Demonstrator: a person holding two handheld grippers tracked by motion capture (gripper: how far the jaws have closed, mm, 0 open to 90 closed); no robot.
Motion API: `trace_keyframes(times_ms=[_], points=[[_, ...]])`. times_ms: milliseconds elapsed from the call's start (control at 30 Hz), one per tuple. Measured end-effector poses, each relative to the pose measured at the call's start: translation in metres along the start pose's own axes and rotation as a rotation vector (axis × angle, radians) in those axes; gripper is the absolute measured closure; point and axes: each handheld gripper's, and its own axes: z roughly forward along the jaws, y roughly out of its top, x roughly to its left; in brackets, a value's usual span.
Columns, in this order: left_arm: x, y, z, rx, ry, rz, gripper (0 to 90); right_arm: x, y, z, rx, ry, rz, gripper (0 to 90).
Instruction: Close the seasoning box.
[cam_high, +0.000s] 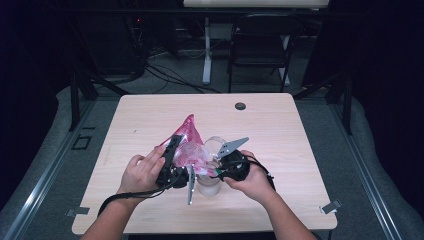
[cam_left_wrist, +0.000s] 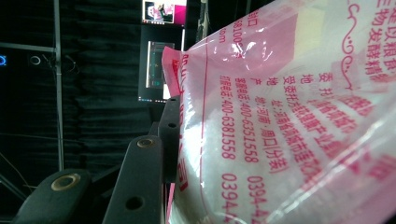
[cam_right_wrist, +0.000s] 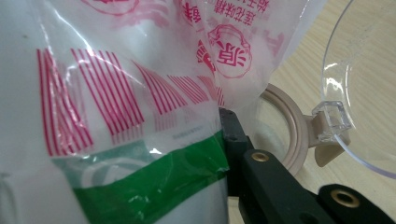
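Above the clear jar (cam_high: 209, 184), which stands on the near middle of the wooden table (cam_high: 280, 130), a pink and white plastic bag (cam_high: 192, 150) is held up between two grippers. Just left of the jar, the left gripper (cam_high: 173, 150) sits in the person's left hand (cam_high: 142, 172), its jaws pointing up and away along the bag's left edge. From the left gripper view, one black jaw presses against the bag (cam_left_wrist: 289, 121) at its printed pink border, so the jaws are clamped on that side of the bag, with white grains showing through the film. Just right of the jar, the right gripper (cam_high: 220, 167) is carried in the right hand (cam_high: 252, 180), and its jaws are clenched on the bag's lower end. From the right gripper view, the bag (cam_right_wrist: 116, 116) with its red stripes and green band fills the space beside the one visible jaw, and the jar's beige rim (cam_right_wrist: 289, 130) with its clear hinged lid (cam_right_wrist: 364, 93) swung open lies just behind. Beyond the jar, the bag's pink corner rises to a peak over the table. Farther back from the jar, near the table's far edge, a small dark round cap (cam_high: 240, 106) sits in the tabletop. Well behind the jar, past the table, a dark folding chair (cam_high: 260, 47) stands on the floor.
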Motion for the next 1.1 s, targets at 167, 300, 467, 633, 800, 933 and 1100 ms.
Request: trace_keyframes(times_ms=[167,300,467,633,800,933,1100], points=[[0.0011,-0.0002,-0.0002,0.002,-0.010,0.012,65.6,0.0003,0.0001,0.0006,-0.002,0.002,-0.006,90.0],[0.0019,0.0004,-0.0005,0.000,-0.015,0.027,65.6,0.0007,-0.0001,0.0013,0.003,0.003,-0.003,90.0],[0.0020,0.0017,-0.0010,0.003,-0.025,0.047,65.6,-0.0002,-0.0004,0.0018,0.016,0.002,-0.007,90.0],[0.0032,0.0025,-0.0006,0.000,-0.036,0.061,65.8,-0.0003,-0.0006,0.0029,0.021,0.006,-0.005,90.0],[0.0044,0.0037,-0.0007,0.000,-0.042,0.077,65.9,0.0001,-0.0014,0.0041,0.011,0.007,0.004,90.0],[0.0046,0.0043,-0.0005,0.001,-0.047,0.088,65.9,0.0001,-0.0017,0.0042,0.011,0.004,0.008,90.0],[0.0043,0.0045,0.0001,-0.008,-0.046,0.094,65.9,-0.0012,-0.0018,0.0044,0.022,0.008,0.002,90.0]])
